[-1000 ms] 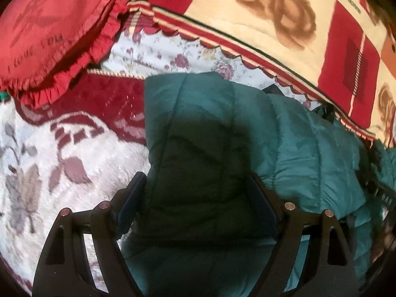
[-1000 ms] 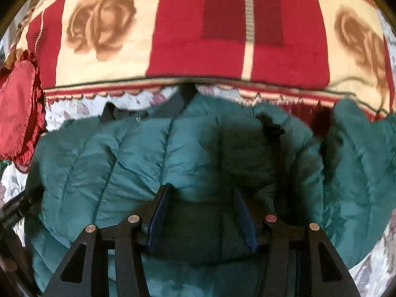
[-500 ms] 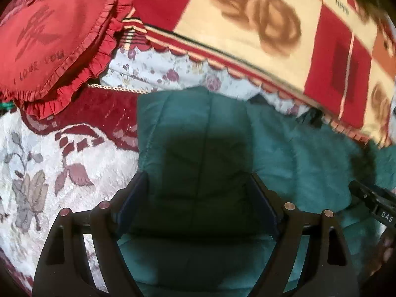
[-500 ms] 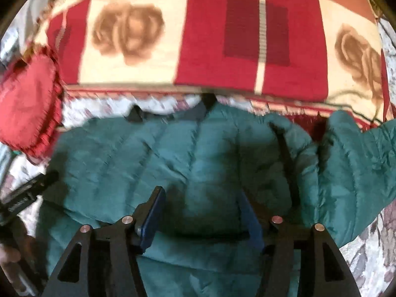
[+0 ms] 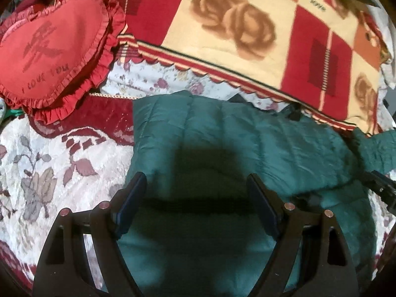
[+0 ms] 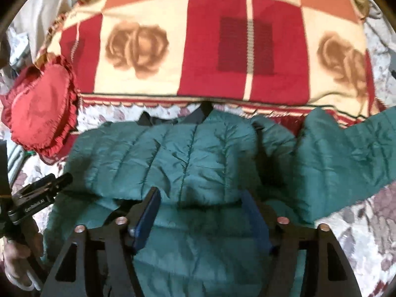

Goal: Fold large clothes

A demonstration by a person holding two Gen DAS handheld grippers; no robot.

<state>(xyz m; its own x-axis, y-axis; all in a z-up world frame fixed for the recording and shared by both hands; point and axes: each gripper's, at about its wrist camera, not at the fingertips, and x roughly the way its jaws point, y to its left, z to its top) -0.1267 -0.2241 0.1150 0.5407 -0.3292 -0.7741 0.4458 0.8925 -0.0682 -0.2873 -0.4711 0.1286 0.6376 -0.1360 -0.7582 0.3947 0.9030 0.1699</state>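
The green puffer jacket (image 6: 198, 153) lies flat on the bed (image 5: 49, 163), and I take it as my landmark. Its long axis runs side to side across both my views, collar toward the checked rose blanket (image 6: 222, 49), which lies along the jacket's far edge. One sleeve (image 6: 346, 153) is still spread out past the jacket's right side; the left part looks already laid over the body, ending in a straight edge near the red heart cushion (image 5: 54, 57), which sits beyond the jacket's left far corner.

My left gripper (image 5: 195, 198) hangs above the jacket's left portion, its fingers (image 5: 133, 198) wide apart with nothing between them but the fabric below. My right gripper (image 6: 200, 210) hovers over the jacket's middle, close to a folded ridge of cloth. Its fingers (image 6: 148, 212) have just been opening; the pads do not press on the padding, so I judge it has let go.

From here the unfolded sleeve lies to the right of my right fingers, well away from my left ones. So the right hand is the nearer one for it, I think, and would need to travel sideways along the jacket's long axis.
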